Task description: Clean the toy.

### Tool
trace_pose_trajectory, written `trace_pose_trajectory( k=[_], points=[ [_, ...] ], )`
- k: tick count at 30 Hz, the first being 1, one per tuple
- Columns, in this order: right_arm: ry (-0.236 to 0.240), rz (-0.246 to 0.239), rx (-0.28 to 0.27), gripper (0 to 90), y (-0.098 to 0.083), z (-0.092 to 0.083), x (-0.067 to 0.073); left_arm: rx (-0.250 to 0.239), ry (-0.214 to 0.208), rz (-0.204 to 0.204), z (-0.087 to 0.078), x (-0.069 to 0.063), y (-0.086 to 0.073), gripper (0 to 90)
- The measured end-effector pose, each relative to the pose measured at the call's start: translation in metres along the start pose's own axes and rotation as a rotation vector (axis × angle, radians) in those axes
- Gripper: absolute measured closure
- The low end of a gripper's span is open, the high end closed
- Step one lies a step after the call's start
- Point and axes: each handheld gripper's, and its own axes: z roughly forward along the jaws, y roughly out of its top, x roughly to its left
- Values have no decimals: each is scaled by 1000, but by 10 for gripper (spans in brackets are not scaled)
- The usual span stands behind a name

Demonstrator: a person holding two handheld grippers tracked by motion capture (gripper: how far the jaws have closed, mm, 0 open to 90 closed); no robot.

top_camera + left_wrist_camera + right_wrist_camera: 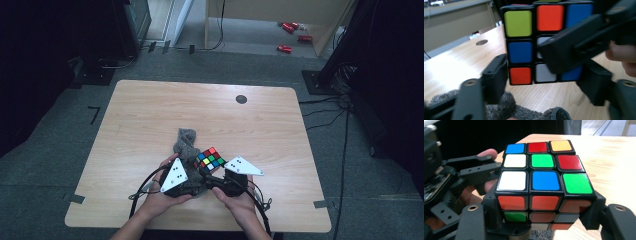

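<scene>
the puzzle cube (544, 182) sits squeezed between the jaws of the right gripper (544, 220), held up above the table (150, 115) near its front edge. the left gripper (549, 82) has its jaws at the cube's sides, but i cannot tell if they press. a grey cloth (184, 141) lies just behind.

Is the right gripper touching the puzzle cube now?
Touching. In the right gripper view, the right gripper has one black jaw pressed against each side of the puzzle cube, with no gap.
</scene>
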Motion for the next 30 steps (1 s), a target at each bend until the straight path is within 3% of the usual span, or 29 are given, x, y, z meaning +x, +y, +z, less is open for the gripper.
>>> trace_pose_trajectory(
  k=[9,12,15,20,23,30],
  points=[
    [30,46,1,279,3,-3,-9,13,7,16,-4,6,-4,353],
    [67,76,-3,270,7,-6,-14,5,4,21,-6,8,-4,354],
    [112,93,30,319,6,-3,-15,2,4,40,-7,6,-3,354],
    [108,141,32,342,6,-3,-16,8,16,26,-5,4,-3,351],
    [95,142,27,345,5,-3,-14,20,31,22,-2,3,-4,328],
    [128,192,33,345,3,0,-13,6,50,37,-1,-1,-4,320]
  ],
)
